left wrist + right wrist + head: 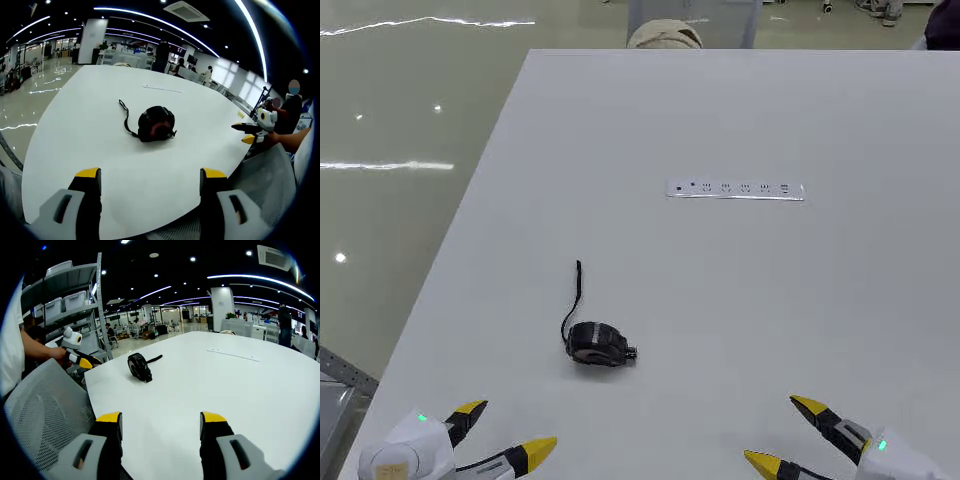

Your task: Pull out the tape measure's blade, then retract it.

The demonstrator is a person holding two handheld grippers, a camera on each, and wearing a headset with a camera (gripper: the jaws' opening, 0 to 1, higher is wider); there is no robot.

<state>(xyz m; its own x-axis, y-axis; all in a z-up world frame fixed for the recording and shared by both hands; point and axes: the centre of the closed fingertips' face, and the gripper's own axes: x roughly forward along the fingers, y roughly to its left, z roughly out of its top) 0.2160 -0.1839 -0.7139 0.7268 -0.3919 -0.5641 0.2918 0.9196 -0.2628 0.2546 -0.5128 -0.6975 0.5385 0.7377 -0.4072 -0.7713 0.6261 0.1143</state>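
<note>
A black tape measure (pixel 598 343) lies on the white table (pixel 740 290), its black wrist strap (pixel 572 300) trailing away from me. Its blade is fully in. My left gripper (pixel 502 432) stands open at the near left table edge, short of the tape measure (pixel 156 123). My right gripper (pixel 790 433) is open at the near right, well apart from the tape measure (pixel 139 366). Nothing sits between either pair of yellow-tipped jaws. The left gripper (pixel 84 360) appears at the table edge in the right gripper view, and the right gripper (pixel 246 133) in the left gripper view.
A white power strip (pixel 735 189) lies flat farther back on the table. The table's left edge (pixel 450 230) drops to a glossy floor. A grey mesh chair back (pixel 45 410) is near me. Shelving with bins (pixel 70 305) stands at the side.
</note>
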